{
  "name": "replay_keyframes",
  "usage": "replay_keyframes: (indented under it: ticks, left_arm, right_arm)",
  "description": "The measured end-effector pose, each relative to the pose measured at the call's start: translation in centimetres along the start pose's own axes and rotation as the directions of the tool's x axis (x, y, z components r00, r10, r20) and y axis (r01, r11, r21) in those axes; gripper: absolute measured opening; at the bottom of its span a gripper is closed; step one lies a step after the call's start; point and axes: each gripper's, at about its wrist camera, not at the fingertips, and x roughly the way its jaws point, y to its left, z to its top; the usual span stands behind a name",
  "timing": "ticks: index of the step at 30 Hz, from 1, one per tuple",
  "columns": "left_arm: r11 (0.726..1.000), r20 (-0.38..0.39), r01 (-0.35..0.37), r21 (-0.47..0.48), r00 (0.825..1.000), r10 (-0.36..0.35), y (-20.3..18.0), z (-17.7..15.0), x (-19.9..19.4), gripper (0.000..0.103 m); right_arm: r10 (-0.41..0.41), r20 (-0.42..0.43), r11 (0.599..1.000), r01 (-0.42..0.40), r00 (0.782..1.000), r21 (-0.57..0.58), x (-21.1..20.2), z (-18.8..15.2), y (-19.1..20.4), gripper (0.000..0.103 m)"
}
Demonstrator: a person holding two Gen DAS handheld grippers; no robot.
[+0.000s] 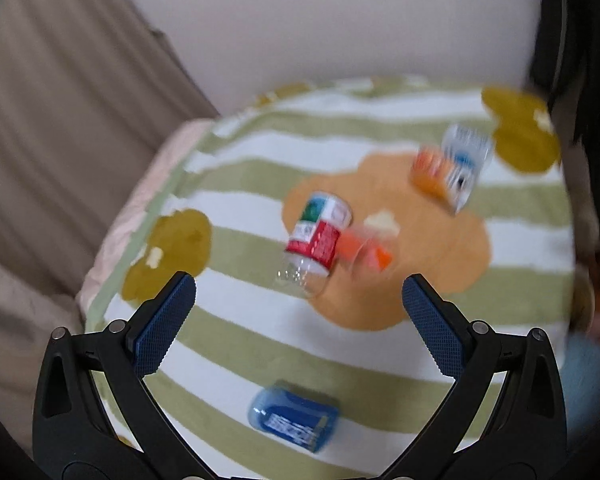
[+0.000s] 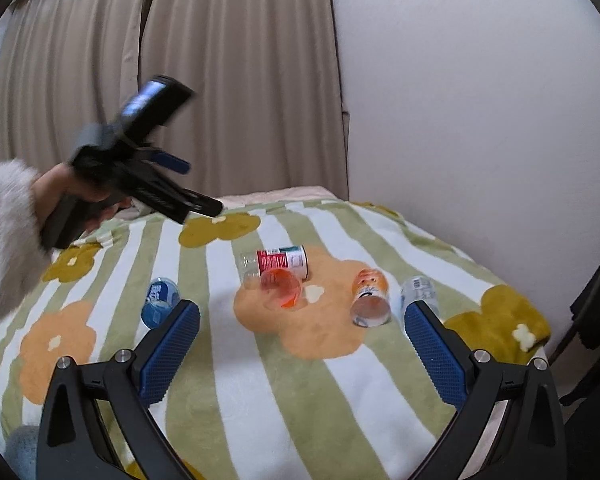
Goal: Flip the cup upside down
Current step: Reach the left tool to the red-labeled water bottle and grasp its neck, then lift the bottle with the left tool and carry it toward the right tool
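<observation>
Several plastic cups lie on their sides on a striped flower blanket (image 2: 260, 400). A red-and-green labelled clear cup (image 1: 318, 236) (image 2: 278, 261) lies beside a clear orange cup (image 1: 370, 252) (image 2: 282, 288) at the middle. An orange-labelled cup (image 2: 369, 298) (image 1: 430, 172) and a clear white-labelled cup (image 2: 418, 290) (image 1: 466, 160) lie to the right. A blue cup (image 1: 294, 414) (image 2: 160, 300) lies nearest the left gripper. My left gripper (image 1: 298, 320) is open and empty above the blanket; it also shows in the right wrist view (image 2: 196, 188), held high at the left. My right gripper (image 2: 302, 344) is open and empty.
Beige curtains (image 2: 220, 80) hang behind the blanket and a white wall (image 2: 480, 120) stands at the right. A dark stand (image 2: 596, 300) is at the far right edge. The blanket's edge falls away at the left (image 1: 100, 280).
</observation>
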Motion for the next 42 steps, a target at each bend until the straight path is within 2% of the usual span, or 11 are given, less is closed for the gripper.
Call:
replay_keyframes:
  ticks: [5, 9, 13, 18, 22, 25, 26, 28, 32, 42]
  left_arm:
    - [0.986, -0.138, 0.021, 0.164, 0.990, 0.002, 0.5, 0.3, 6.9, 0.103]
    - [0.974, -0.213, 0.060, 0.217, 0.977, -0.012, 0.7, 0.5, 10.9, 0.103]
    - [0.969, -0.252, 0.081, 0.234, 0.967, -0.020, 0.4, 0.7, 13.8, 0.102]
    - [0.962, -0.303, 0.084, 0.259, 0.953, -0.002, -0.3, 0.8, 16.9, 0.092]
    - [0.960, -0.333, 0.101, 0.259, 0.943, -0.009, -0.6, 0.9, 18.6, 0.088]
    - [0.959, -0.356, 0.109, 0.263, 0.934, -0.009, -1.0, 0.7, 19.5, 0.074]
    - [0.958, -0.368, 0.114, 0.262, 0.930, -0.010, -1.1, 0.6, 19.8, 0.065]
    - [0.957, -0.381, 0.112, 0.267, 0.925, -0.001, -1.3, 0.3, 20.1, 0.062]
    - [0.961, -0.366, 0.100, 0.259, 0.931, 0.001, -1.0, 0.1, 19.9, 0.062]
    - [0.970, -0.304, 0.018, 0.243, 0.951, 0.059, 1.4, 0.1, 17.9, 0.062]
  right_arm:
    - [0.005, -0.026, 1.000, -0.005, 1.000, 0.016, 2.4, -1.0, -0.2, 0.102]
    - [-0.002, -0.042, 1.000, 0.003, 0.999, 0.012, 4.3, -1.6, -0.1, 0.102]
    - [-0.002, -0.055, 1.000, 0.003, 0.999, 0.019, 5.9, -2.2, -0.1, 0.102]
    - [0.007, -0.074, 1.000, -0.007, 0.997, 0.012, 7.2, -3.0, 0.1, 0.102]
    - [0.014, -0.083, 1.000, -0.014, 0.996, -0.001, 8.0, -3.6, 0.3, 0.102]
    - [0.018, -0.092, 1.000, -0.018, 0.996, -0.001, 8.3, -4.0, 0.4, 0.102]
    - [0.019, -0.093, 1.000, -0.019, 0.995, 0.000, 8.4, -4.1, 0.4, 0.102]
    - [0.021, -0.098, 1.000, -0.021, 0.995, -0.001, 8.5, -4.4, 0.3, 0.102]
    - [0.026, -0.101, 1.000, -0.026, 0.995, 0.001, 8.7, -4.5, 0.4, 0.102]
    - [0.048, -0.097, 0.999, -0.047, 0.994, 0.004, 8.9, -4.6, 0.7, 0.102]
